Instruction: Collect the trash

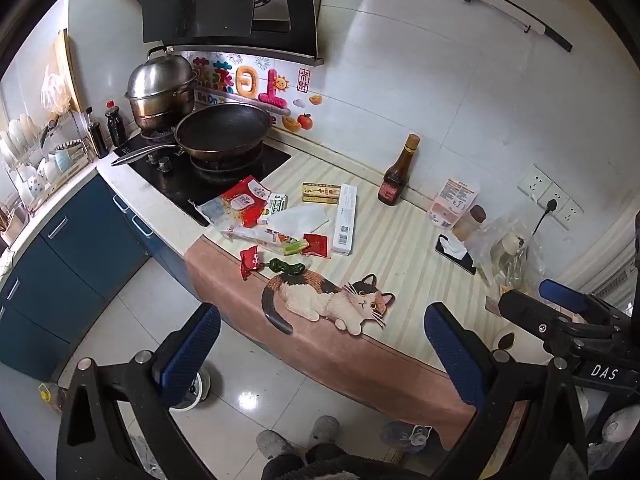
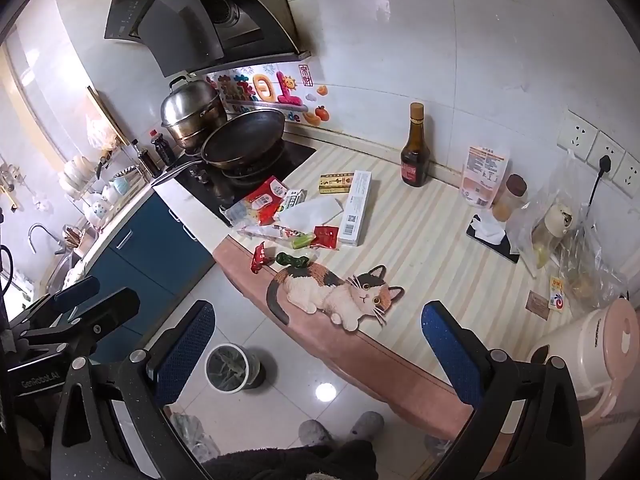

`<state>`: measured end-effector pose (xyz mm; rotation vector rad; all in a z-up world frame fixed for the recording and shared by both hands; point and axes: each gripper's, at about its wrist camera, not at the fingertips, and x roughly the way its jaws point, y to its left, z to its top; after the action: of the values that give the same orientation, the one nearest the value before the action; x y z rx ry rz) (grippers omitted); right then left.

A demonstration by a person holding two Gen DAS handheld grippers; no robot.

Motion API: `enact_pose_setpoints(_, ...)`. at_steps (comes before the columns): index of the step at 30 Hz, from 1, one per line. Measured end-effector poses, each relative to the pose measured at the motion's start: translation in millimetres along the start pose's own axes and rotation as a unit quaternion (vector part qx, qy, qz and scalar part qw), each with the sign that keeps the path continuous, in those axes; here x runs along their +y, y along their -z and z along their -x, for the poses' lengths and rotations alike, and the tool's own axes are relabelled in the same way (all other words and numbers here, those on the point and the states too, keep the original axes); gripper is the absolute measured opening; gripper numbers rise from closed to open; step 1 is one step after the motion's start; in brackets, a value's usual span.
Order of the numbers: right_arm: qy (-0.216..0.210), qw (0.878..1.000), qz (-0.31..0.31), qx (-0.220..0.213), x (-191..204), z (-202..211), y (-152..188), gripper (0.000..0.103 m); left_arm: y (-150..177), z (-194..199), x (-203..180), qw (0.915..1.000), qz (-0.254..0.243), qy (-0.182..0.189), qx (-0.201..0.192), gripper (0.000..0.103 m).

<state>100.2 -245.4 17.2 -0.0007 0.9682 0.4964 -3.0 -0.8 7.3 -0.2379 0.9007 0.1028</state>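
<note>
Both the left hand-held gripper (image 1: 322,354) and right hand-held gripper (image 2: 318,352) are hanging wide open, empty, above the bench (image 2: 420,240) edge. Beyond, wrappers (image 2: 266,200) are lying heaped beside the stove (image 2: 248,178); the long white box (image 2: 356,208) is pointing roughly toward the wall, a bin (image 2: 232,366) possibly holding scraps on the floor.

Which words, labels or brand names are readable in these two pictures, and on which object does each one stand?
"DAS": on the black right gripper body, in the left wrist view.
"GenRoboLAI", roughly: on the black left gripper body.
"Be On", cut off: on the colourful wall sticker behind the dark frying pan.
Print on the long white box, red packets and brown bottle: too small.
</note>
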Motion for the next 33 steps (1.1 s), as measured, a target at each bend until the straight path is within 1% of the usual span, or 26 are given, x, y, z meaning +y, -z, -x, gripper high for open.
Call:
enact_pose_setpoints(19, 0.003, 1.0, 0.003, -0.001, 1.3, 2.5, 1.7, 0.103, -7.4, 4.2, 0.6, 1.0, -0.001, 0.008, 0.0, 0.103)
enact_pose_setpoints(20, 0.002, 1.0, 0.002, -0.001, 1.0, 2.6, 1.7, 0.103, -2.6, 3.5, -0.1, 1.0, 0.002, 0.005, -0.002, 0.103)
enact_pose_setpoints(33, 0.001, 1.0, 0.002, -0.001, 1.1, 1.6, 2.2, 0.103, -2.8, 4.6, -0.3, 1.0, -0.001, 0.005, -0.004, 0.103)
